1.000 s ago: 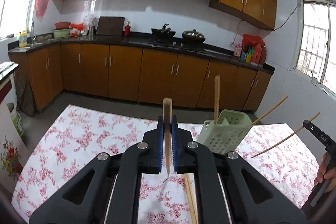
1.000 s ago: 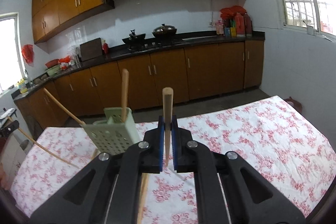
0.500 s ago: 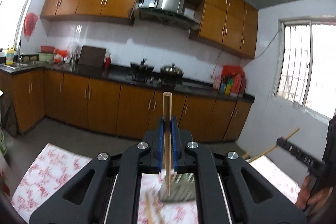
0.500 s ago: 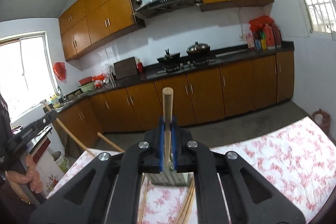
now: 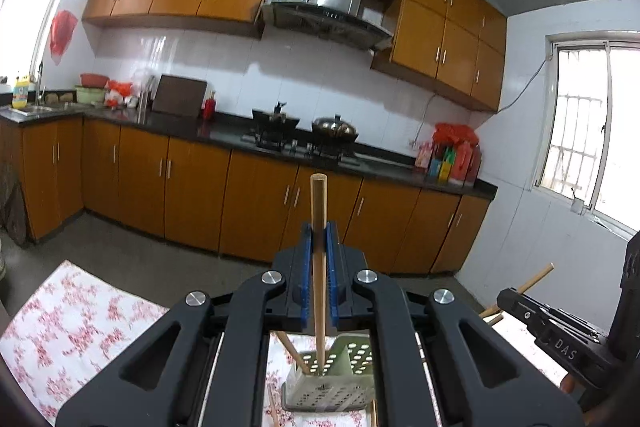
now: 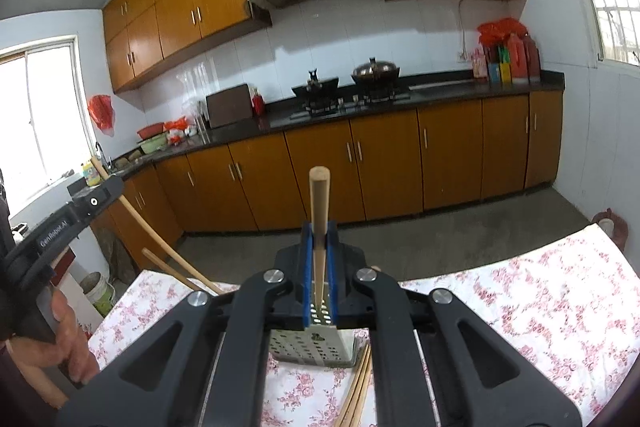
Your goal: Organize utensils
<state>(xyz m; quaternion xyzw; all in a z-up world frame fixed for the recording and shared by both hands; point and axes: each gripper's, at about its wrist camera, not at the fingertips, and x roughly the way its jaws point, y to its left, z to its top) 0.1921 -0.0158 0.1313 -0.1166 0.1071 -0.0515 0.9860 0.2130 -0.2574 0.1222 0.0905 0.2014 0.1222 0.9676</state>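
My left gripper [image 5: 319,239] is shut on a wooden chopstick [image 5: 319,211] held upright, its lower end reaching down into the pale green perforated utensil basket [image 5: 340,383] below. Another stick [image 5: 292,351] leans in that basket. My right gripper [image 6: 319,239] is shut on a second wooden chopstick [image 6: 319,207], upright, with the basket [image 6: 316,351] just under it. Loose chopsticks [image 6: 358,387] lie on the floral tablecloth [image 6: 540,307] beside the basket. Each gripper shows in the other's view, the right one [image 5: 560,335] and the left one [image 6: 60,223].
The table with the floral cloth [image 5: 72,327] ends near a grey floor. Wooden kitchen cabinets [image 5: 200,187], a dark counter with stove and pots [image 5: 304,135] stand behind. A white bucket [image 6: 98,293] sits on the floor at left.
Both grippers have risen and tilted upward, each still holding its chopstick. The basket has dropped from beside the fingers to below them in both views.
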